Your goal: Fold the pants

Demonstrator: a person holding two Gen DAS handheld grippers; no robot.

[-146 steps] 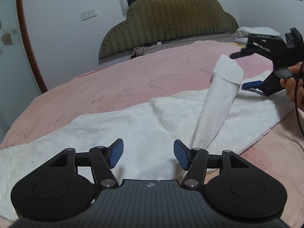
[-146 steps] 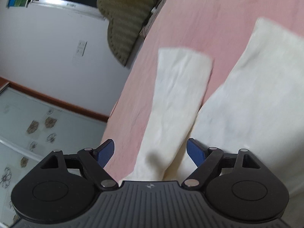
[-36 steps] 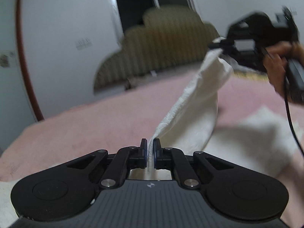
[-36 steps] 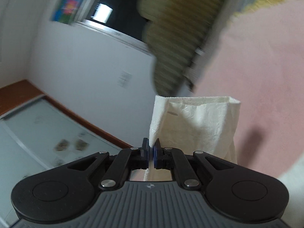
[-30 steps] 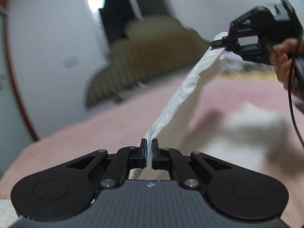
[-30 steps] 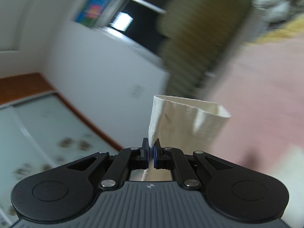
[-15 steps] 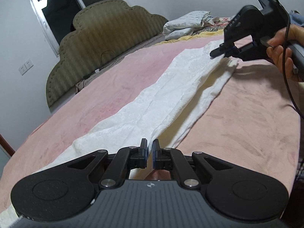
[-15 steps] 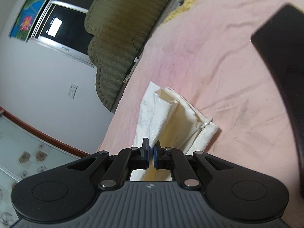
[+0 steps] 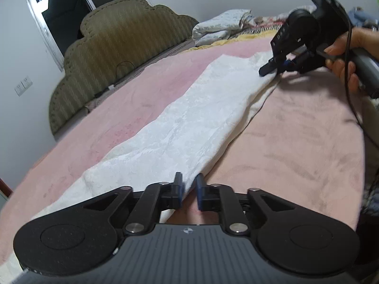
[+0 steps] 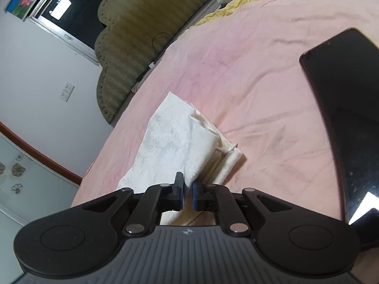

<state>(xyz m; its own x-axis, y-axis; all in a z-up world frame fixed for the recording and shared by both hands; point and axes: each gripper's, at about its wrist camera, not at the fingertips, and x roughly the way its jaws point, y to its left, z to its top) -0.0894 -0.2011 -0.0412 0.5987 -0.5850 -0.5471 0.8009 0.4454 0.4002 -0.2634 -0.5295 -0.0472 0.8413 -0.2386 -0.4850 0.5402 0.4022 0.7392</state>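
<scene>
Left gripper (image 9: pixel 188 187): jaws opening, edge of the white textured fabric pants (image 9: pixel 189 127) between the pads, no longer pinched. Pants lie in a long folded strip across the pink bedspread (image 9: pixel 296 142). Right gripper (image 10: pixel 188 193) at far end: jaws opening, small gap, cloth edge between them.

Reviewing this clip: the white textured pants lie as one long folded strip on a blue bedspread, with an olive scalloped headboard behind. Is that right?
Not quite: the bedspread is pink, not blue. The left wrist view shows it plainly, and the right wrist view agrees. The rest holds: the white textured pants lie as one long folded strip on it, with the olive scalloped headboard behind.
</scene>
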